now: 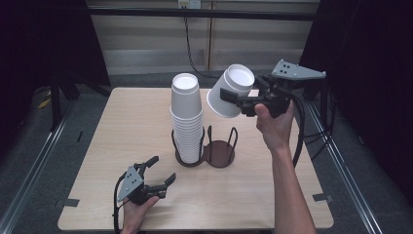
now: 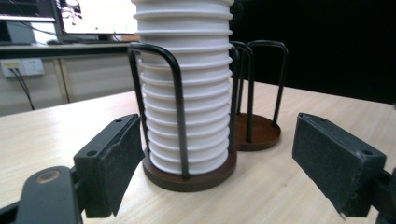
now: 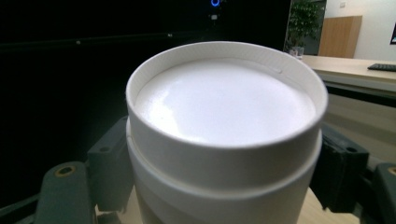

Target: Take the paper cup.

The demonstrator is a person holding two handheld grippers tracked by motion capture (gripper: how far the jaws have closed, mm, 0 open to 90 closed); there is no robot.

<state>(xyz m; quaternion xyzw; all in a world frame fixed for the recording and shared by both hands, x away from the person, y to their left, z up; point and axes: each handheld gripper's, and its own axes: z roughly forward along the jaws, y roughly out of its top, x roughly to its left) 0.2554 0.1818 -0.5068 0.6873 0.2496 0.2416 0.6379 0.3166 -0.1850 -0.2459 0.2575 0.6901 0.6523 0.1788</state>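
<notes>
White cups (image 3: 224,140): two nested, gripped.

Your high view looks forward and down over the worktop (image 1: 146,122); left gripper view sits low, close to the cup stack (image 2: 187,93), shared with it.

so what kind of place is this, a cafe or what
Probably a lab or office recording setup, not a cafe: black curtains flank the wooden table, monitors sit on a desk behind, and a person holds instrumented grippers.
</notes>
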